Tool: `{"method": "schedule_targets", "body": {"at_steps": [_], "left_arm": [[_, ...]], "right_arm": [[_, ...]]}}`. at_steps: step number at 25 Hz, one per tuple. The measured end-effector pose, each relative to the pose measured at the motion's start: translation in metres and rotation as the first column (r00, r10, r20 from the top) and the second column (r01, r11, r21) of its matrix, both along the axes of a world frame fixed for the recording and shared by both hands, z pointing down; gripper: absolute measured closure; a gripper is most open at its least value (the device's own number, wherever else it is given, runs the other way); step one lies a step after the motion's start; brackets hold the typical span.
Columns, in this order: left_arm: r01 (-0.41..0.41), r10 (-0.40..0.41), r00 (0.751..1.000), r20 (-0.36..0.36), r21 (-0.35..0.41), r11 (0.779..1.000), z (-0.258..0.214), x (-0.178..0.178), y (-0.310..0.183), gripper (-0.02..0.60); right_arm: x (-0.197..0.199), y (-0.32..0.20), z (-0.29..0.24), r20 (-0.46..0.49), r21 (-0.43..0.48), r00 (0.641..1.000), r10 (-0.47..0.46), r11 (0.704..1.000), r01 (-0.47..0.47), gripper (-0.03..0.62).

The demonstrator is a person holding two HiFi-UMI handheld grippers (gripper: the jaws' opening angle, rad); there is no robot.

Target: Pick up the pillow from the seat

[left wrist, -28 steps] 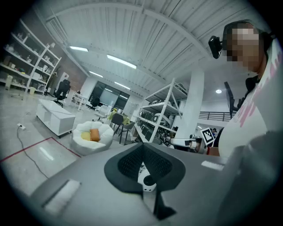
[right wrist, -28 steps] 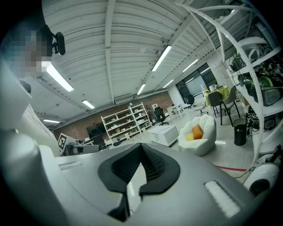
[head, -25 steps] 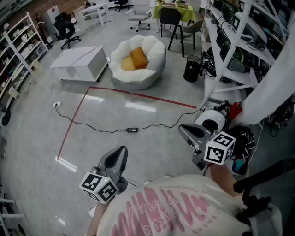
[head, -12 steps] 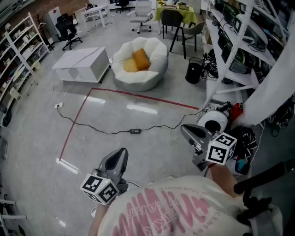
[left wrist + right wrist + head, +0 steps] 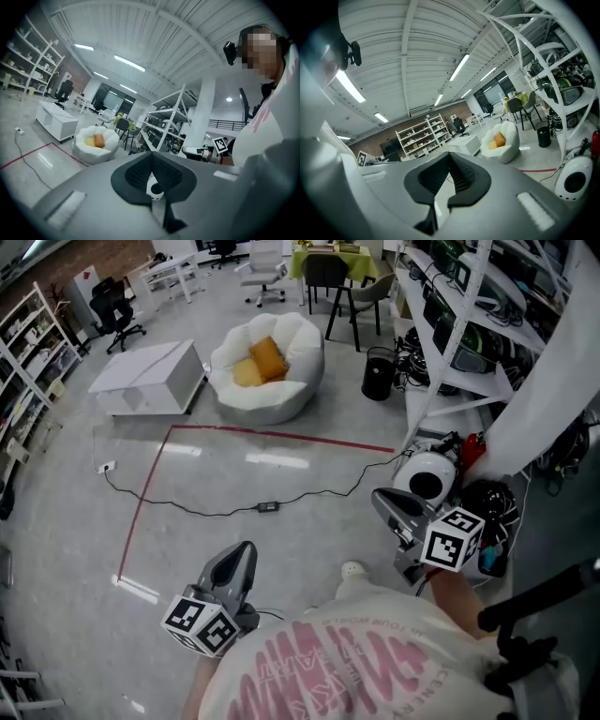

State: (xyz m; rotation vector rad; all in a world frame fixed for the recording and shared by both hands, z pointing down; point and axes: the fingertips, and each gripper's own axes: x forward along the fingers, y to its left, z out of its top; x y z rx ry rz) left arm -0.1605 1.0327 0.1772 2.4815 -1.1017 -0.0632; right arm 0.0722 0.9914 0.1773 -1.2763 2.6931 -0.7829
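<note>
**Two pillows, one beanbag, nothing grabbed yet**

Quick count: two pillows, an orange pillow [image 5: 267, 356] and a yellow pillow [image 5: 247, 374]. Both lie in the one white beanbag seat [image 5: 281, 397], well off at about 11 o'clock in the head view. My left gripper [image 5: 245, 551] and right gripper [image 5: 379, 499] are each closed tight on nothing. Versus a second ago, the seat's slid left in frame and a white shoe tip [image 5: 352, 569] popped in. Neither gripper view catches that shoe.
</note>
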Motion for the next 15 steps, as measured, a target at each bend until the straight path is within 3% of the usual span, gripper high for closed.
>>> {"method": "schedule_targets", "body": {"at_steps": [8,15], "left_arm": [[0.030,-0.030,0.999,0.022,0.003,1.000,-0.001,0.026,-0.053,0.566],[0.078,-0.078,0.997,0.024,-0.008,0.997,-0.003,0.069,-0.121,0.566]], "right_arm": [[0.021,-0.060,0.007,-0.009,0.003,1.000,-0.021,1.000,0.021,0.588],[0.072,-0.139,0.007,0.014,0.004,0.999,-0.044,0.999,0.044,0.588]]}}
